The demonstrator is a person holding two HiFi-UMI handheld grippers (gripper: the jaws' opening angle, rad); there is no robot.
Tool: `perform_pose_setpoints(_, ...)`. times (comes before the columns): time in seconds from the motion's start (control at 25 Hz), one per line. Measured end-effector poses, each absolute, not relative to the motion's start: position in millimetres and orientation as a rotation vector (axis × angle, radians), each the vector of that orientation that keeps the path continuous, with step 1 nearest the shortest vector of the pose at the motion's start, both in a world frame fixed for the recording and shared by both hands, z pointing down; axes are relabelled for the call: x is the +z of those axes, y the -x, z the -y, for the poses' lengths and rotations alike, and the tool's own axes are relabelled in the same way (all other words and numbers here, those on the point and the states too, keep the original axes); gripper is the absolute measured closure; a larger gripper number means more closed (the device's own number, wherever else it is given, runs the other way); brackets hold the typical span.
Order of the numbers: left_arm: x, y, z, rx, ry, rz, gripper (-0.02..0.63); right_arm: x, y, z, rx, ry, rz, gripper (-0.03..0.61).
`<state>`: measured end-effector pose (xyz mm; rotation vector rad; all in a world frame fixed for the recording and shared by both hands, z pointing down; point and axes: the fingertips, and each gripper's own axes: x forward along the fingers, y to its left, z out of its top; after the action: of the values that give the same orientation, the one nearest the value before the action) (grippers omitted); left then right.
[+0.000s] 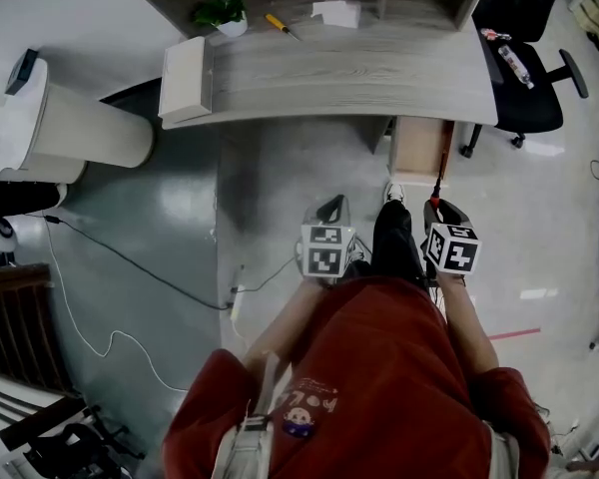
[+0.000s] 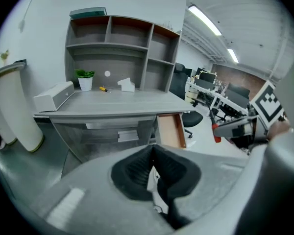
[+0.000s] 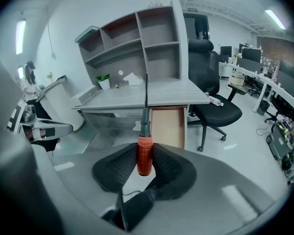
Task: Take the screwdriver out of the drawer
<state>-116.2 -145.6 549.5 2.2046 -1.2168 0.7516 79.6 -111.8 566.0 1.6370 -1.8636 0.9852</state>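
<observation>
A screwdriver [image 3: 144,153] with a red ribbed handle and a long dark shaft stands between the pads of my right gripper [image 3: 144,161], which is shut on the handle; the shaft points at the desk. In the head view that gripper [image 1: 439,210] hangs over the floor in front of the open wooden drawer [image 1: 419,148], which looks bare inside [image 3: 167,126]. My left gripper [image 1: 331,210] is beside it on the left, its black pads [image 2: 137,173] closed together with nothing between them. The left gripper view shows the red handle [image 2: 216,132] at the right.
The grey desk [image 1: 339,68] with a shelf unit carries a potted plant [image 1: 223,10], a yellow tool [image 1: 278,24], a white box [image 1: 185,76] and paper. A black office chair [image 1: 524,68] stands at the right, a white bin [image 1: 60,128] at the left, cables [image 1: 130,267] on the floor.
</observation>
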Motion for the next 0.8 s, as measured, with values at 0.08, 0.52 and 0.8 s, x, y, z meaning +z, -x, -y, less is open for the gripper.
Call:
perform_pose_setpoints(0.08,547.5,118.3,142.1,0.753,-2.212,1.220,0.615,567.0,-78.3,105.3,0.995,-1.646,1.864,0.480)
perform_pose_setpoints(0.52,540.3,122.5,137.3,0.743,-2.234,1.244,0.615,560.2,-79.7,98.8,0.961,-1.683,1.876,0.480)
perform_pose_setpoints(0.8,521.4,119.8,141.9,0.651,-2.287,1.284,0.615,540.4,-81.1,109.5,0.902,-1.765,1.987,0.480)
